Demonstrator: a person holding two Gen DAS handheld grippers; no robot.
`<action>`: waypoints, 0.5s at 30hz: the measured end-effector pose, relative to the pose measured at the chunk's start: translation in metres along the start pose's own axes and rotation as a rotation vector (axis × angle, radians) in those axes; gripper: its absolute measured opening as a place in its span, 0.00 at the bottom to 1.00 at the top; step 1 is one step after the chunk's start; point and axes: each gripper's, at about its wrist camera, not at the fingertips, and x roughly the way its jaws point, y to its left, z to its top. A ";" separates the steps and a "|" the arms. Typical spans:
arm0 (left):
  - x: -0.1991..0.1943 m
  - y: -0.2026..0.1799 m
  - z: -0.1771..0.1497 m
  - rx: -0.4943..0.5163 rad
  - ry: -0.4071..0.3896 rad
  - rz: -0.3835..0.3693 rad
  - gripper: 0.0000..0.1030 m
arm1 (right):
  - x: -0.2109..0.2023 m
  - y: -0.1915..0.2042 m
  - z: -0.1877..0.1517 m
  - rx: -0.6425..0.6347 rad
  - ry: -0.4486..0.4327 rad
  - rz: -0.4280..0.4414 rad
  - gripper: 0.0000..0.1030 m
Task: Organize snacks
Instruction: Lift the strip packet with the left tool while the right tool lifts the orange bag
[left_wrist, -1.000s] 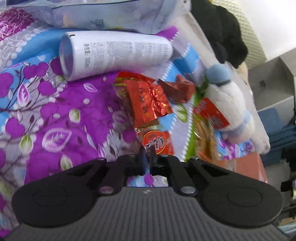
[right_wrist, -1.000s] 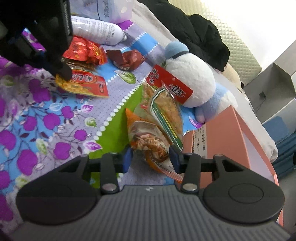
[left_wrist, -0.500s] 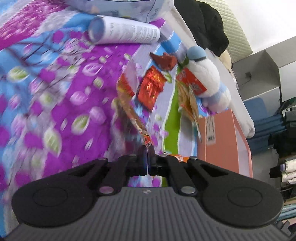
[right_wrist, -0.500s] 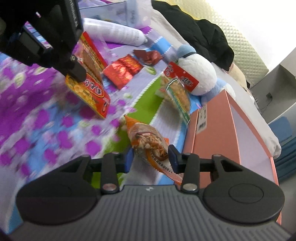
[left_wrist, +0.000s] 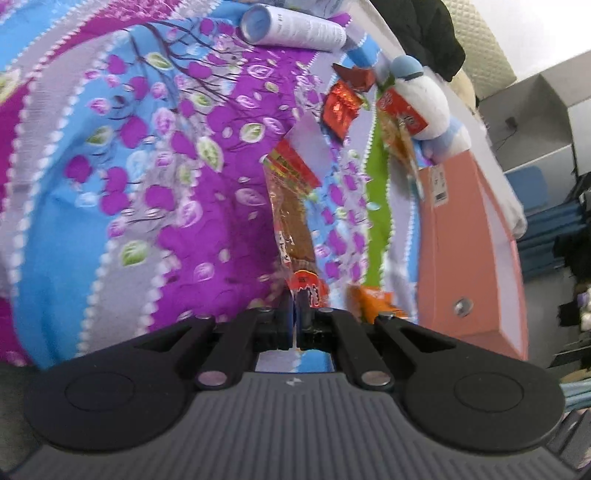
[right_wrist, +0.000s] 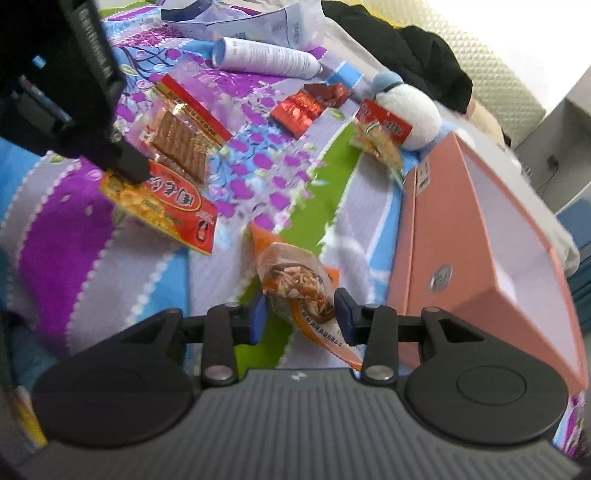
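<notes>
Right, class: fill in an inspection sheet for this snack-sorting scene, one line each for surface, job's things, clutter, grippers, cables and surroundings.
Surface: floral bedspread, purple, blue and green.
Job's things: red-and-yellow snack packet and orange snack packet both lifted; red foil packets, a red-topped noodle packet lying loose; open pink box at the right, nothing seen inside.
Clutter: white bottle on its side, plush toy, grey-blue plastic bag, black garment.
Grippers: left gripper pinches the red-and-yellow packet's edge; right gripper clamps the orange packet.
Cables: one wall plug with a lead, far right.
Surroundings: quilted headboard, grey shelving.
</notes>
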 end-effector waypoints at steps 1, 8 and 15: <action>-0.002 0.002 -0.002 0.006 0.000 0.010 0.01 | -0.003 -0.001 -0.002 0.018 -0.005 0.015 0.41; -0.008 0.006 0.001 0.044 0.004 0.085 0.10 | -0.008 -0.025 -0.009 0.226 0.004 0.165 0.62; -0.008 -0.007 0.004 0.116 -0.027 0.141 0.73 | -0.009 -0.049 -0.020 0.451 -0.014 0.328 0.87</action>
